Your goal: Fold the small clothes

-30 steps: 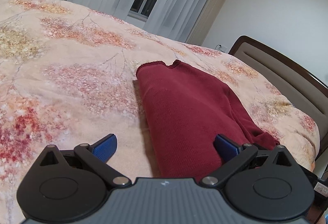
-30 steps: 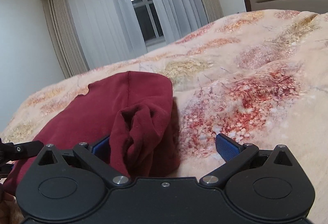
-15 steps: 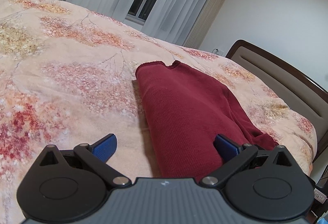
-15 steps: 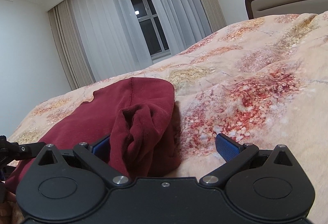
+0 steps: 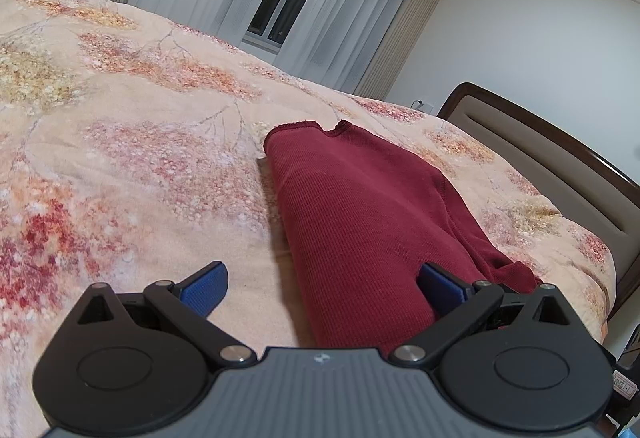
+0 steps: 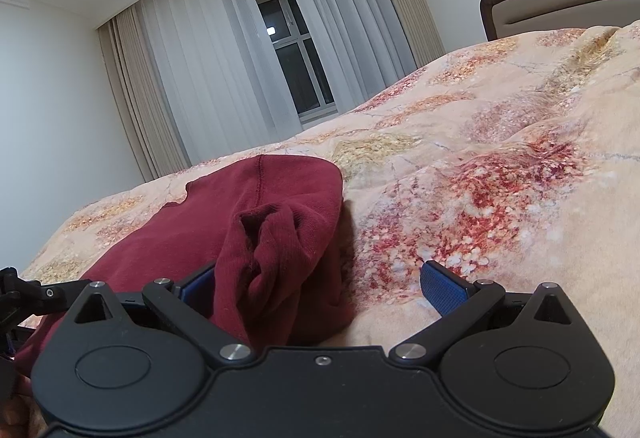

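Observation:
A dark red knit garment (image 5: 360, 205) lies folded lengthwise on the floral bedspread (image 5: 120, 165), running away from me toward the window. My left gripper (image 5: 322, 288) is open just above its near end, the right blue pad (image 5: 440, 288) over the cloth and the left pad (image 5: 206, 284) over bare bedspread. In the right wrist view the same red garment (image 6: 272, 222) shows a bunched cuff end. My right gripper (image 6: 320, 288) is open around that bunched end; its left pad is partly hidden behind the cloth.
A dark wooden headboard (image 5: 560, 165) with a padded panel borders the bed on the right. Sheer curtains (image 6: 224, 77) cover a dark window behind the bed. Part of the left gripper's body (image 6: 24, 294) shows at the left edge of the right wrist view.
Both views have tilted upward slightly, showing more wall and curtain. The garment and both open grippers keep the same relation.

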`<state>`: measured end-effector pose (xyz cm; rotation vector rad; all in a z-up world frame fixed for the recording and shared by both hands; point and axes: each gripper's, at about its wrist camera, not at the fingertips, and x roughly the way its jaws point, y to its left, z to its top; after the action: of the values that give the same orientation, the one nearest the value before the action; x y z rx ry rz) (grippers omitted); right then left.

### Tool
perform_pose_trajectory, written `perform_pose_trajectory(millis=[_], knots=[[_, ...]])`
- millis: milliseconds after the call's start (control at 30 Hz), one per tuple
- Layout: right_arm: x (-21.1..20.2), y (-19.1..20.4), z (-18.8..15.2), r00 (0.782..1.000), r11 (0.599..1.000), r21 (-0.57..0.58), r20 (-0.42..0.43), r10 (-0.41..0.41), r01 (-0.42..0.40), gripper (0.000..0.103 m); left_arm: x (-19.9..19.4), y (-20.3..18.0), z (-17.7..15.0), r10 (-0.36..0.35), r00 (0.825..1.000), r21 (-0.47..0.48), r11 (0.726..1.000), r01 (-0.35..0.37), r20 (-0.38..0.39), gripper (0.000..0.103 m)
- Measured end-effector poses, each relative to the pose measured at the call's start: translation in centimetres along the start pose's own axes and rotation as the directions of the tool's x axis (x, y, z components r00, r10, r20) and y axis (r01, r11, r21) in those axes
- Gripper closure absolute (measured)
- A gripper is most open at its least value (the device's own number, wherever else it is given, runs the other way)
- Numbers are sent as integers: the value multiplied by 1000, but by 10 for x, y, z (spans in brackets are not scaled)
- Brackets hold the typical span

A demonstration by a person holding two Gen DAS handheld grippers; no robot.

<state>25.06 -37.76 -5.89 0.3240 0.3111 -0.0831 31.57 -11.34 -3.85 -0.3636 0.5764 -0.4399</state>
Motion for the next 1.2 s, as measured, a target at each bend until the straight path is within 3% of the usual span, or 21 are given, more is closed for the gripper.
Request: perform_pose_trajectory(millis=[533, 733, 867, 1033, 1200], knots=[[0, 0, 0, 1000, 1000, 3, -2, 6, -5, 0, -1, 1, -1, -9, 1000, -5, 1000, 9, 6, 0], [7, -2, 17, 992, 995, 31, -82, 100, -98, 0, -4, 10, 1, -56, 998, -48, 997, 56, 12, 0], [20, -3, 26, 971, 982, 78, -157, 183, -172, 0, -2, 10, 11, -81, 996, -65, 995, 78, -35, 0], [40, -9, 38, 925, 940, 224, -223, 306, -257, 0, 9, 7, 25, -117, 986, -72, 991, 109, -119, 0], [46, -9, 35, 933, 937, 265, -214, 289, -229, 1, 20, 0, 36, -97, 975, -92, 993, 80, -201, 1]])
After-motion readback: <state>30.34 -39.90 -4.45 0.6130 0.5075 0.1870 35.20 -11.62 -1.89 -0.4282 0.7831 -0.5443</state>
